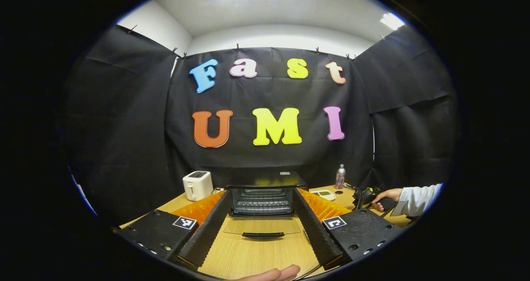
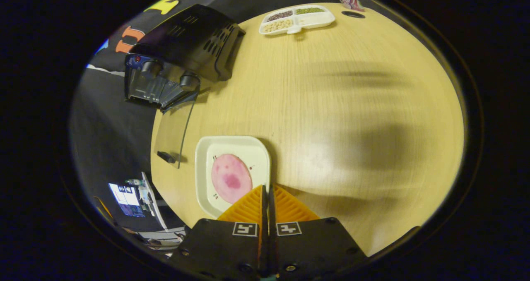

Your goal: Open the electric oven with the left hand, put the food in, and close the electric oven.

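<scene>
Oven door down, left gripper spread wide, right gripper clenched on the light, stiff, slippery plate's rim.

Wooden table and what sits on it.
The oven stands at the back with its glass door dropped flat onto the tabletop. A toaster stands to its left, a bottle to its right. In the right gripper view a plate of food lies near the door, and a divided tray lies well apart.
</scene>
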A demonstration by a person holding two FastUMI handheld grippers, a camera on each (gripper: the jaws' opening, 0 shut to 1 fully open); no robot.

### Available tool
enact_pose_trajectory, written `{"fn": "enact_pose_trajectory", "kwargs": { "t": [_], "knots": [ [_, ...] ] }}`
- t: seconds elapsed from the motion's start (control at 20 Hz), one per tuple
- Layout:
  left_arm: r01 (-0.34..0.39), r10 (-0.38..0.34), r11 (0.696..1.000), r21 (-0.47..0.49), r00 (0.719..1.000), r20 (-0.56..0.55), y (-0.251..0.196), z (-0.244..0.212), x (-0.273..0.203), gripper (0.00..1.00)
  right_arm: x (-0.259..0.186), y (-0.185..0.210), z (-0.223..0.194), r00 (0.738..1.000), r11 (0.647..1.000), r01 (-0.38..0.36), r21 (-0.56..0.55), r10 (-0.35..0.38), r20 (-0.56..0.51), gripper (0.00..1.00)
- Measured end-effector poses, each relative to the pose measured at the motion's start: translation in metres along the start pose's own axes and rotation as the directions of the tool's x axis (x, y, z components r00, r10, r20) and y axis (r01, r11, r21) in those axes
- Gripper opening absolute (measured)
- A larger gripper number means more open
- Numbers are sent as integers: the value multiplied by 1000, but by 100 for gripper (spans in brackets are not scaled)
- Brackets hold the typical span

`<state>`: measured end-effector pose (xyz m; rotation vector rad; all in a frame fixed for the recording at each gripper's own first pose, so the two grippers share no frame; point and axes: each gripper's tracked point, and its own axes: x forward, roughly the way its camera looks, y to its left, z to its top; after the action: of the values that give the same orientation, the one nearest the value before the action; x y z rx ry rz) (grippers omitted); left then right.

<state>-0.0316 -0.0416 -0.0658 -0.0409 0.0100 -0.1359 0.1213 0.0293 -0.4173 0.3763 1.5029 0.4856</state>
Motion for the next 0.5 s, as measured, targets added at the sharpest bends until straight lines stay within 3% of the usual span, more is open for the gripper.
{"fn": "enact_pose_trajectory", "kwargs": {
  "t": [0.25,0.5],
  "knots": [
    [35,-35,999,-15,999,7,-10,5,-13,95,-12,-3,-17,994,990,-109,92,107,28,2],
    [60,-59,998,-33,998,9,-8,12,-29,94,-32,-13,-20,984,974,-170,148,160,82,1]
  ]
}}
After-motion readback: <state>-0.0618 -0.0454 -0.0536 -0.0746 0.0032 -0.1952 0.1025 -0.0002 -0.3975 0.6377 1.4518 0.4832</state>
